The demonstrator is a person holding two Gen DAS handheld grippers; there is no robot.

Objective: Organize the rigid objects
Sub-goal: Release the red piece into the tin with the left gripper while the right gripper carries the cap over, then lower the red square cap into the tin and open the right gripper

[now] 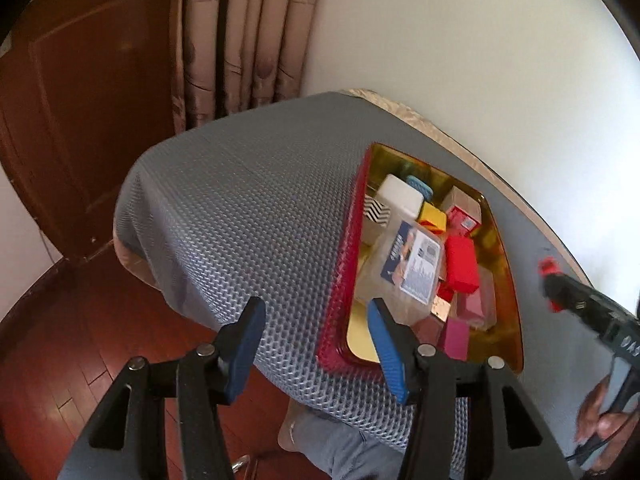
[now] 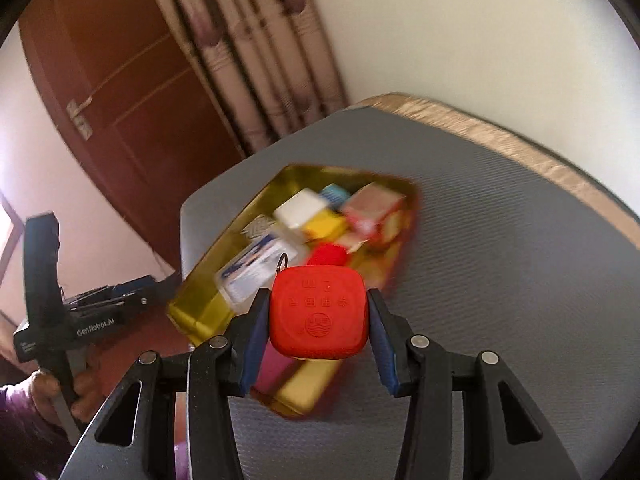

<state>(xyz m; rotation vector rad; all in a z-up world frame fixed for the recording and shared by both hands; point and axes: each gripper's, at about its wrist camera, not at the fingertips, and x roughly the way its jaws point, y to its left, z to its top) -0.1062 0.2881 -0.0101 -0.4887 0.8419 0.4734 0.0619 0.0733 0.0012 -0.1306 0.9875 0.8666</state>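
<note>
A red-sided tray with a gold inside (image 1: pixel 344 268) sits on the grey mat and holds several small boxes, among them a clear plastic case (image 1: pixel 404 272), a white box (image 1: pixel 400 196), a yellow box (image 1: pixel 433 216) and a red box (image 1: pixel 462 264). My left gripper (image 1: pixel 316 346) is open and empty over the tray's near left rim. My right gripper (image 2: pixel 318 320) is shut on a red rounded square box (image 2: pixel 319 312) and holds it above the tray's near end (image 2: pixel 200 312). The right gripper also shows at the right edge of the left wrist view (image 1: pixel 548 284).
The grey textured mat (image 1: pixel 248 220) covers a table with a beige edge (image 2: pixel 500 136) along a white wall. A brown door (image 1: pixel 80 100) and curtains (image 1: pixel 244 36) stand behind. Wooden floor (image 1: pixel 60 360) lies below the table's left edge.
</note>
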